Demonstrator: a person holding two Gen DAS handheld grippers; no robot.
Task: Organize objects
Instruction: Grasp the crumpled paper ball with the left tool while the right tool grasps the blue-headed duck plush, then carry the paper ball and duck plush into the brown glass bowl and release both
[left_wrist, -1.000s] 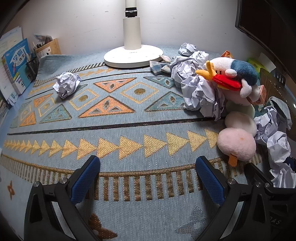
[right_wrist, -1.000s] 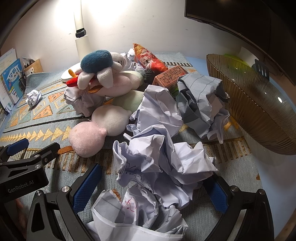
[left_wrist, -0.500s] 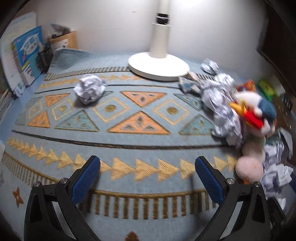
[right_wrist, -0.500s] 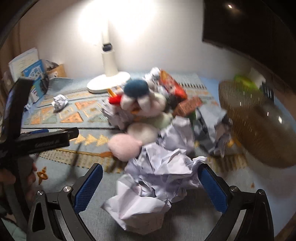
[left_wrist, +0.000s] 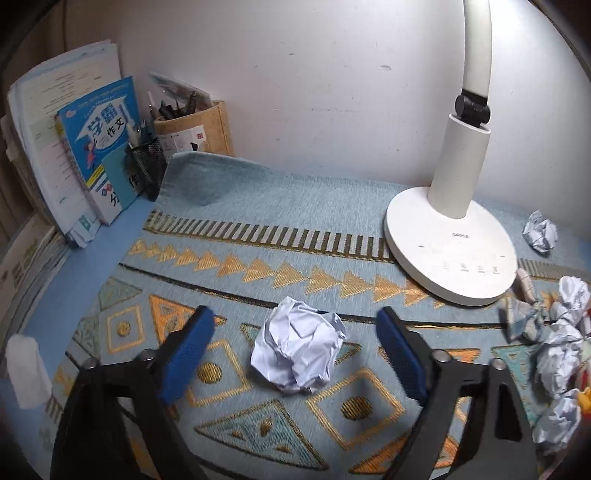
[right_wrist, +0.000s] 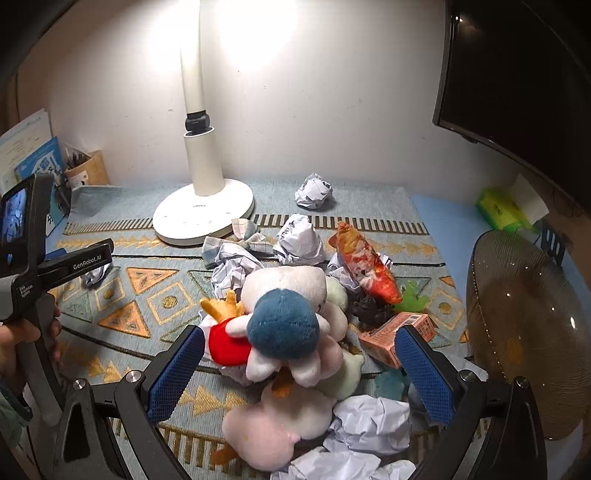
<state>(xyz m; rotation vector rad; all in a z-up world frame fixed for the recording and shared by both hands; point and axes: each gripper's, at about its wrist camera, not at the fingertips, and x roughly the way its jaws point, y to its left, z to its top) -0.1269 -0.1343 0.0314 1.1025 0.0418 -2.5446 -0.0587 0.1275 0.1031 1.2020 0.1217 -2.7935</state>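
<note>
The left wrist camera looks down, close over a crumpled paper ball (left_wrist: 299, 345) on the tabletop. The right wrist camera looks down over a plush toy (right_wrist: 284, 325). Both see the white lamp (left_wrist: 448, 251) (right_wrist: 203, 218)

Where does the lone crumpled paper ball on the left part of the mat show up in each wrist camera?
Left wrist view: the crumpled paper ball lies lower centre on the mat, between the left gripper fingers, which have just been closing without touching it.
Right wrist view: mostly hidden behind the left gripper, at the left edge.
Shared landmark: the white lamp base.
</note>
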